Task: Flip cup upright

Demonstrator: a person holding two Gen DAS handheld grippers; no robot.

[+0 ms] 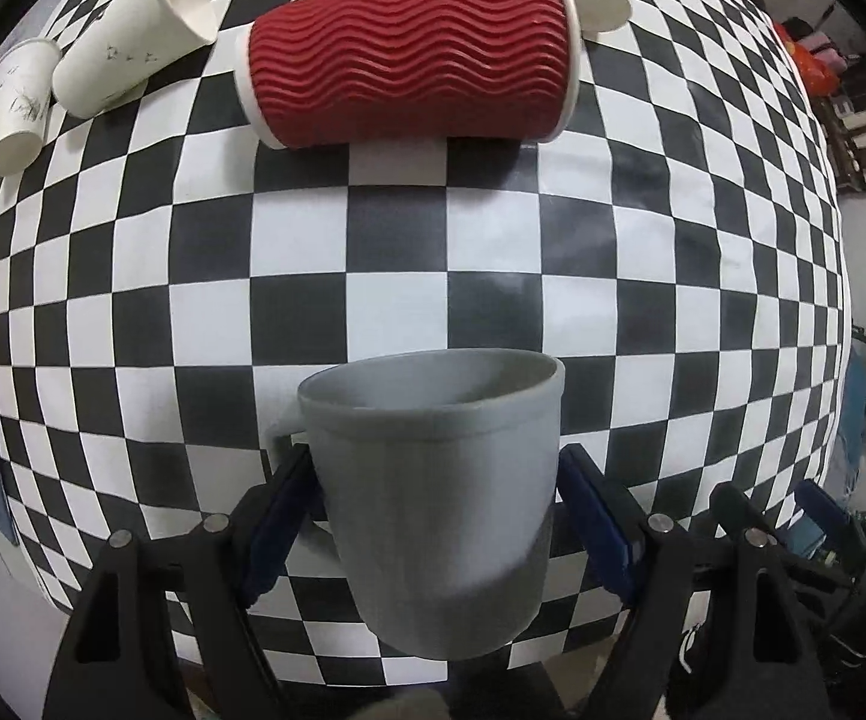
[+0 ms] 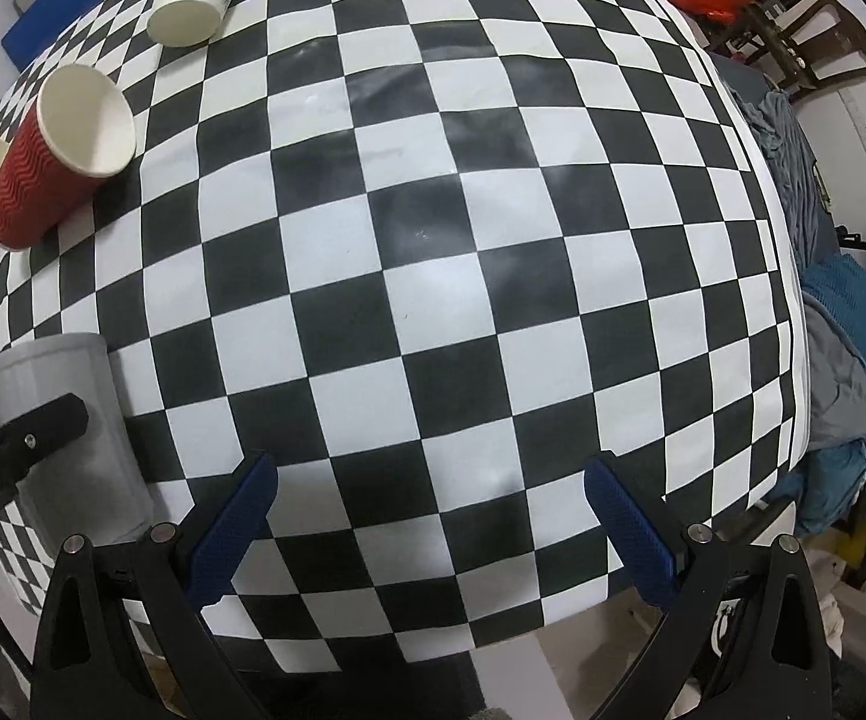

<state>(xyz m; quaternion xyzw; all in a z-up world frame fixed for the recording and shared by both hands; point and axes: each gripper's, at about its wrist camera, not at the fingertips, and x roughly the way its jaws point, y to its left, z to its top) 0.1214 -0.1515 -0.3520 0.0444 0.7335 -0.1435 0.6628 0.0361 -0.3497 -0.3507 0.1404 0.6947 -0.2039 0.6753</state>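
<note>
My left gripper (image 1: 436,492) pinches the grey mug (image 1: 439,498) upright; my right gripper (image 2: 430,516) hangs spread over the checkered tablecloth (image 2: 433,240).

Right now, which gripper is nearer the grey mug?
Left. The left gripper has its jaws on both sides of the grey mug; the right gripper sits open, off to the mug's right.
</note>
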